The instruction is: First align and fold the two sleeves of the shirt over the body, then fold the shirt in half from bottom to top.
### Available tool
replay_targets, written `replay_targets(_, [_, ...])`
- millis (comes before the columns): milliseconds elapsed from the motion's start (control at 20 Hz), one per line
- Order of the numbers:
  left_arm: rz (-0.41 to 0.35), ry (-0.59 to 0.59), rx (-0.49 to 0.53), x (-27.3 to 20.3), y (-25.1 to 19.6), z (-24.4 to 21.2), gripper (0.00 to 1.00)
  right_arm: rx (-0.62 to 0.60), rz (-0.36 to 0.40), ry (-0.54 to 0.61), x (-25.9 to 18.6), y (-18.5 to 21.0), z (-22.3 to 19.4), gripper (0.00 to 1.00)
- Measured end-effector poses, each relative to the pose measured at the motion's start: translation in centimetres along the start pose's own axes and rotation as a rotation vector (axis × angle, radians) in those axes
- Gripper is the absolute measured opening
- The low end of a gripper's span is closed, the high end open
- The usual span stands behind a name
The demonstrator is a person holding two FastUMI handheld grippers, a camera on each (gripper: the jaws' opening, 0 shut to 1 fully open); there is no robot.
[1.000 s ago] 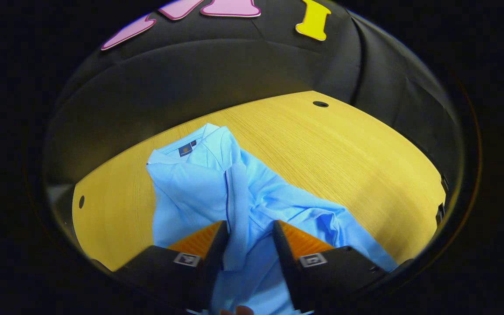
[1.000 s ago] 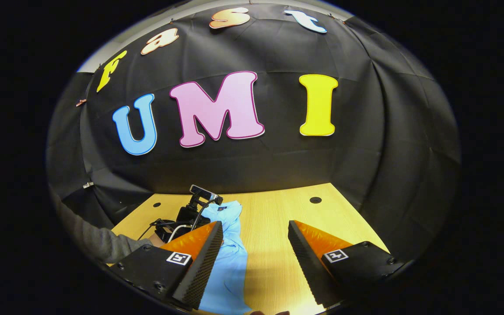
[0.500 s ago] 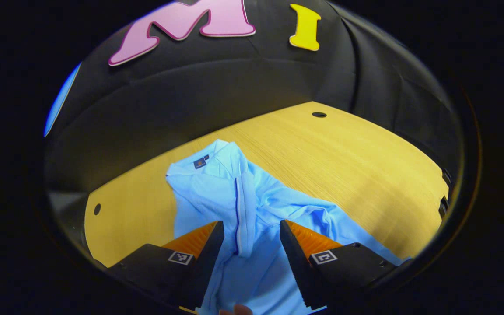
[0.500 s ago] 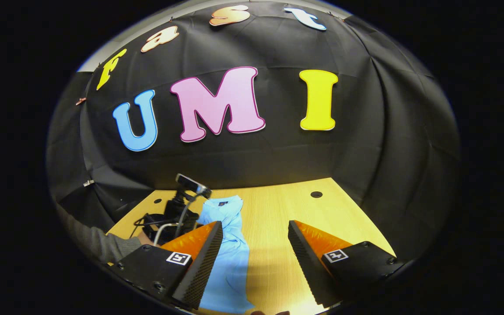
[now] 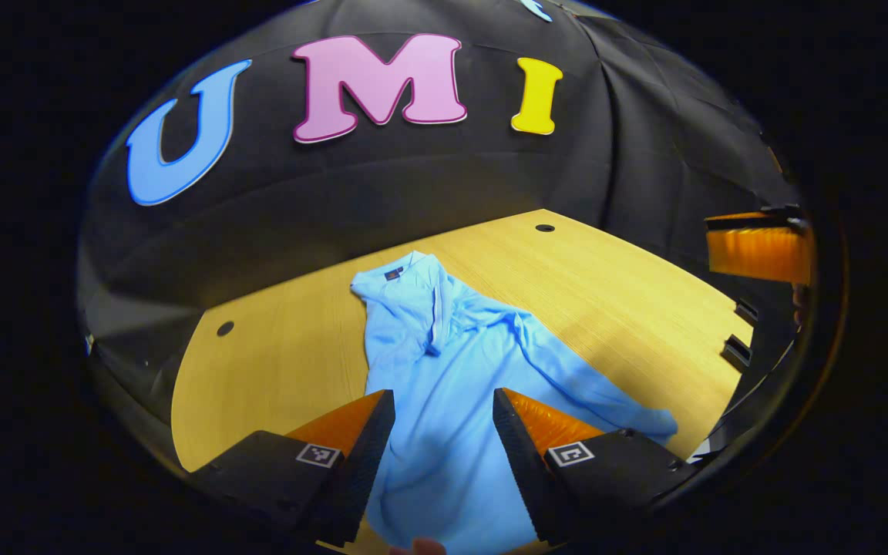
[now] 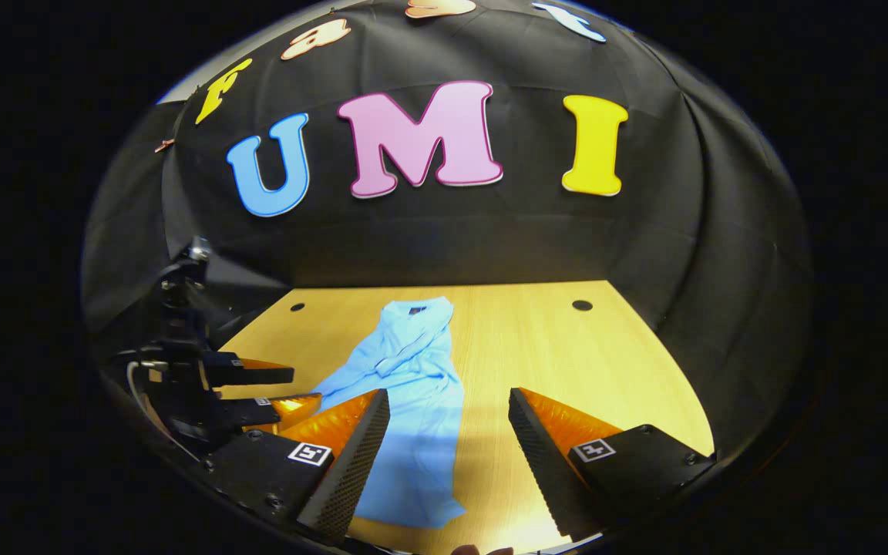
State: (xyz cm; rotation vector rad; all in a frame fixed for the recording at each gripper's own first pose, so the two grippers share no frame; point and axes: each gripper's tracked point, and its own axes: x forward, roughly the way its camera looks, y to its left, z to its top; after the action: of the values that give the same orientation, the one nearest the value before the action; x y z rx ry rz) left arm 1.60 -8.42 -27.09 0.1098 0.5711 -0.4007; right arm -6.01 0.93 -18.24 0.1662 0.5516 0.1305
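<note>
A light blue shirt (image 5: pixel 444 362) lies rumpled on the wooden table (image 5: pixel 613 285), collar at the far end, with cloth bunched along its middle and a fold trailing toward the near right. My left gripper (image 5: pixel 442 439) hangs open above the shirt's lower part with nothing between its fingers. The right gripper (image 5: pixel 756 250) shows at the right edge of the left gripper view, raised off the table. In the right gripper view the shirt (image 6: pixel 417 385) lies lengthwise ahead. My right gripper (image 6: pixel 448 447) stands open over its near hem, and the left gripper (image 6: pixel 278 389) hovers at the shirt's left side.
The table (image 6: pixel 536 347) has small round holes near its far corners (image 6: pixel 582 305) (image 6: pixel 297 307). Black cloth walls close in the far and right sides. The table's right edge (image 5: pixel 729 347) drops off beside the shirt.
My left gripper widened, let go of the fold of cloth between its fingers and pulled up and back. The cloth settled onto the shirt. The right gripper also drew back.
</note>
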Motion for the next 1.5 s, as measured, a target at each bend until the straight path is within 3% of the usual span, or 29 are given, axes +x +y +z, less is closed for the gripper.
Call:
replay_targets(350, [0.096, 0.180, -0.143, -6.6, 2.4, -10.1, 0.83, -0.049, 0.015, 0.187, -0.4, 1.8, -8.2, 0.98])
replay_targets(650, [0.122, 0.327, -0.151, -7.9, 2.5, -17.5, 0.83, -0.059, -0.020, 0.392, -0.3, 0.6, -16.4, 0.98])
replay_targets(800, [0.125, 0.371, -0.176, -8.1, 2.3, -19.3, 0.83, -0.078, -0.033, 0.470, 0.0, -0.1, -19.5, 0.98])
replay_targets(1200, [0.139, 0.417, -0.208, -7.8, 2.0, -20.7, 0.82, -0.107, -0.035, 0.535, 0.9, 0.2, -21.8, 0.98])
replay_targets(1250, [0.123, 0.421, -0.223, -7.6, 1.7, -20.7, 0.82, -0.100, -0.028, 0.538, 0.9, 0.4, -22.0, 0.92])
replay_targets(1300, [0.110, 0.425, -0.245, -7.5, 1.4, -20.7, 0.78, -0.095, -0.025, 0.536, 0.9, 0.6, -22.0, 0.88])
replay_targets(1400, [0.109, 0.426, -0.235, -7.5, 1.2, -20.6, 0.58, -0.097, -0.009, 0.539, 0.9, 0.8, -22.0, 0.86])
replay_targets(1500, [0.091, 0.429, -0.211, -7.1, 0.7, -20.2, 0.42, -0.089, 0.007, 0.538, 1.2, 1.4, -22.0, 0.61])
